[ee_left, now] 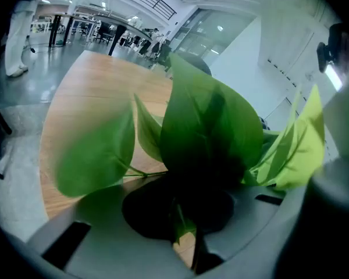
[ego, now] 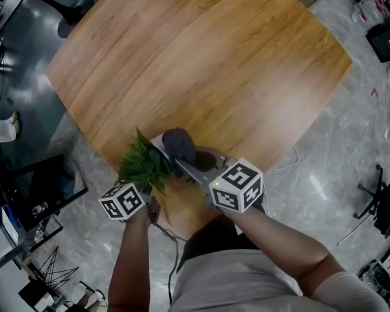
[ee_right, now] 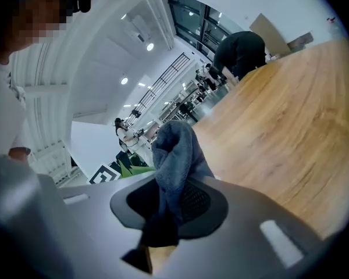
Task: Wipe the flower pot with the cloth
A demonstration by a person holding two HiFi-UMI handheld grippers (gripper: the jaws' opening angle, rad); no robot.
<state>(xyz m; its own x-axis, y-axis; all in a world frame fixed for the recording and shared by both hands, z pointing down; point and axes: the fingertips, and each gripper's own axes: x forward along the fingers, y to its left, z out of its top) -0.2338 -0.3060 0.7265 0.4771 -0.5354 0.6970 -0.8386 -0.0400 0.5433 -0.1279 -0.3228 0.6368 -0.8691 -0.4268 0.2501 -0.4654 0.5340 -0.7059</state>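
A leafy green plant [ego: 142, 166] stands near the front edge of the wooden table [ego: 201, 57]. Only a white sliver of its pot [ego: 156, 143] shows beside the leaves. My left gripper [ego: 151, 186] reaches into the foliage from below. In the left gripper view its jaws [ee_left: 186, 254] stand almost together, with stems and big leaves [ee_left: 212, 121] pinched between them. My right gripper [ego: 177, 161] is shut on a dark grey cloth [ego: 179, 143], held right against the plant's right side. In the right gripper view the cloth [ee_right: 174, 156] bulges up out of the jaws [ee_right: 163, 237]. The pot's body is hidden.
The table's front edge lies just below the plant, with grey stone floor beyond. A thin cable [ego: 287, 161] trails on the floor at the right. A dark chair [ee_right: 239, 50] stands at the table's far side, and office stands crowd the left floor [ego: 26, 194].
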